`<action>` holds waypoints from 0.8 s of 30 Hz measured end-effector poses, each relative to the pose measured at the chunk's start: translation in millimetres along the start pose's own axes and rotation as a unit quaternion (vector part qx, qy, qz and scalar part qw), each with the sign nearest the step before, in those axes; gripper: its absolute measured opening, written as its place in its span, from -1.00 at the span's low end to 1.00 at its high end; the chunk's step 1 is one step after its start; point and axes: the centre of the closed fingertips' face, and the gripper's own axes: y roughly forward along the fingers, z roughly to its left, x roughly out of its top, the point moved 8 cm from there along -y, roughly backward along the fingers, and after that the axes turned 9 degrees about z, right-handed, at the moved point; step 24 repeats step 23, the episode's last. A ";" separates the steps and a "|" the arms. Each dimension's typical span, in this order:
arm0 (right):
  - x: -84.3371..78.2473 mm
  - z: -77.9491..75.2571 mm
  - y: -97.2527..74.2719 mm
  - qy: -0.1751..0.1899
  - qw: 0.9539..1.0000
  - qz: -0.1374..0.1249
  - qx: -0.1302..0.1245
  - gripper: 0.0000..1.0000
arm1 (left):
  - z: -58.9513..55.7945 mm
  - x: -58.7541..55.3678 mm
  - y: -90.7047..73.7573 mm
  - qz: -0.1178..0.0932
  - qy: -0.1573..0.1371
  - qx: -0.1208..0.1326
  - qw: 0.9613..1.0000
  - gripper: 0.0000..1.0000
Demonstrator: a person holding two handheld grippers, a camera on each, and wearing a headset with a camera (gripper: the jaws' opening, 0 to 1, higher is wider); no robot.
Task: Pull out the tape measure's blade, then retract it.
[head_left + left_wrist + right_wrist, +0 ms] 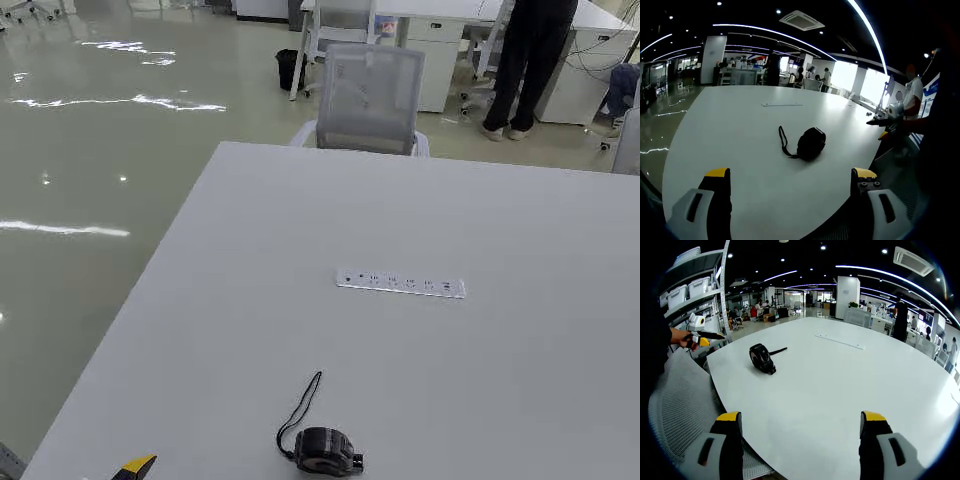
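A black tape measure (325,450) with a black wrist strap lies near the front edge of the white table (420,220), its blade inside the case. In the left gripper view the tape measure (811,143) sits ahead and slightly right of my left gripper (790,175), which is open and holds nothing. My right gripper (802,417) is open too, with the tape measure (761,358) ahead to its left, well apart from the jaws. A yellow fingertip (135,466) of a gripper pokes in at the bottom left of the head view.
A white power strip (401,284) lies in the middle of the table. A grey mesh chair (370,100) stands at the far edge, and a person (530,60) stands beyond it. Another mesh chair (680,405) is beside the table's near edge.
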 end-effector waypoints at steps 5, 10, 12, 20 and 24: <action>-0.7 1.5 1.7 -0.007 1.000 0.006 0.004 1.00 | 0.3 -1.0 -0.2 0.001 -0.001 0.000 1.000 0.98; -2.2 3.2 0.9 -0.009 1.000 0.006 0.004 1.00 | 0.6 -2.7 -0.6 0.001 -0.006 0.001 1.000 0.98; -3.4 3.9 0.1 -0.009 1.000 0.008 0.003 1.00 | 1.5 -2.4 -1.4 0.001 -0.006 0.001 1.000 0.98; -6.6 4.9 -2.3 -0.007 1.000 0.011 0.000 1.00 | 6.3 -2.4 -5.4 0.001 -0.006 0.002 1.000 0.98; -6.4 4.9 -3.5 -0.004 1.000 0.011 -0.002 1.00 | 7.7 -0.9 -6.7 0.000 -0.006 0.003 1.000 0.98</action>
